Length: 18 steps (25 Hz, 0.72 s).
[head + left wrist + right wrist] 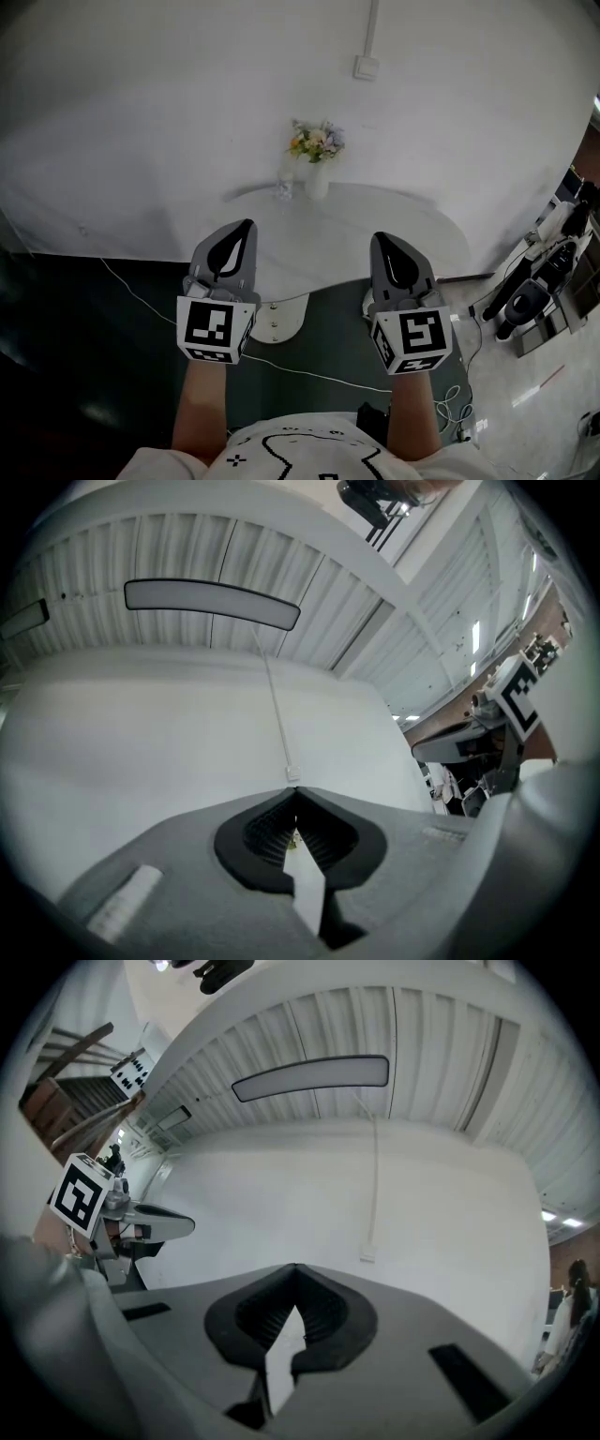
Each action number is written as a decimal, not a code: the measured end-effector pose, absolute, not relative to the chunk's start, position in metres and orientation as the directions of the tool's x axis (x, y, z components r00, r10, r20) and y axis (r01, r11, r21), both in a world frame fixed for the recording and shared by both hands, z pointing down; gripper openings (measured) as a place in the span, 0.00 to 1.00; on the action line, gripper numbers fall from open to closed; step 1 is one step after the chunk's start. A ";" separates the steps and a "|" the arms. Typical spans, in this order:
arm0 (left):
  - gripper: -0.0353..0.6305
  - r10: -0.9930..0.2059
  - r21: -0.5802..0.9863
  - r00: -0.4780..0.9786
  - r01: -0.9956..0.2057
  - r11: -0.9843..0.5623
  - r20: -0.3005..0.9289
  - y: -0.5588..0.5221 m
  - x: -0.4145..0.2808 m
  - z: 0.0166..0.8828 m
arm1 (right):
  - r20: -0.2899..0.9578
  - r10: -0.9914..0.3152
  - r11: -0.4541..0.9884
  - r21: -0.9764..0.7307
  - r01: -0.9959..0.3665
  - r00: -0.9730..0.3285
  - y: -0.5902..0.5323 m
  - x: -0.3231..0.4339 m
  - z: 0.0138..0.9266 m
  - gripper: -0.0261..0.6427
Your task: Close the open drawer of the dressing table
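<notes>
The white dressing table (412, 225) stands against the wall, with its rounded top ahead of me. Its open drawer (284, 319) juts out under the front edge, between my two grippers and below them. My left gripper (247, 225) is held up over the table's left front, jaws shut and empty. Over the right front my right gripper (378, 238) is likewise shut with nothing in it. Both gripper views point up at the wall and ceiling; the left gripper (295, 796) and right gripper (295, 1269) show their pads closed together.
A vase of flowers (317, 150) and a glass (284, 185) stand at the table's back edge. A white cable (309, 373) runs over the dark floor. Equipment (534, 291) crowds the right side. A wall switch (366, 66) sits above.
</notes>
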<state>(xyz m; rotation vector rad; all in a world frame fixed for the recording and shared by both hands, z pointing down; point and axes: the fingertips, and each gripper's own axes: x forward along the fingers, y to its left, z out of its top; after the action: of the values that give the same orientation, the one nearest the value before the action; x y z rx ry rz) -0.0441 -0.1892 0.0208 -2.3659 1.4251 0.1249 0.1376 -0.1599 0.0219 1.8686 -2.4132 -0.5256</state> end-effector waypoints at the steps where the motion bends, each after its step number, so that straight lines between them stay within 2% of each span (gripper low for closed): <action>1: 0.08 -0.832 -0.271 0.485 -0.867 -0.419 -0.268 -0.188 -0.044 0.020 | -0.175 -0.948 0.209 0.295 -0.932 -0.268 -0.158 0.138 0.021 0.03; 18: 0.08 -0.815 -0.284 0.514 -0.850 -0.444 -0.266 -0.181 -0.037 0.018 | -0.160 -0.958 0.184 0.294 -0.938 -0.238 -0.152 0.144 0.025 0.03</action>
<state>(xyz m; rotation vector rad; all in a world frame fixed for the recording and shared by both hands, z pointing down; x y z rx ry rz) -0.0367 -0.1812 0.0181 -2.3803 1.3765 0.1261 0.1437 -0.1519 0.0253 1.9004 -2.3702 -0.5151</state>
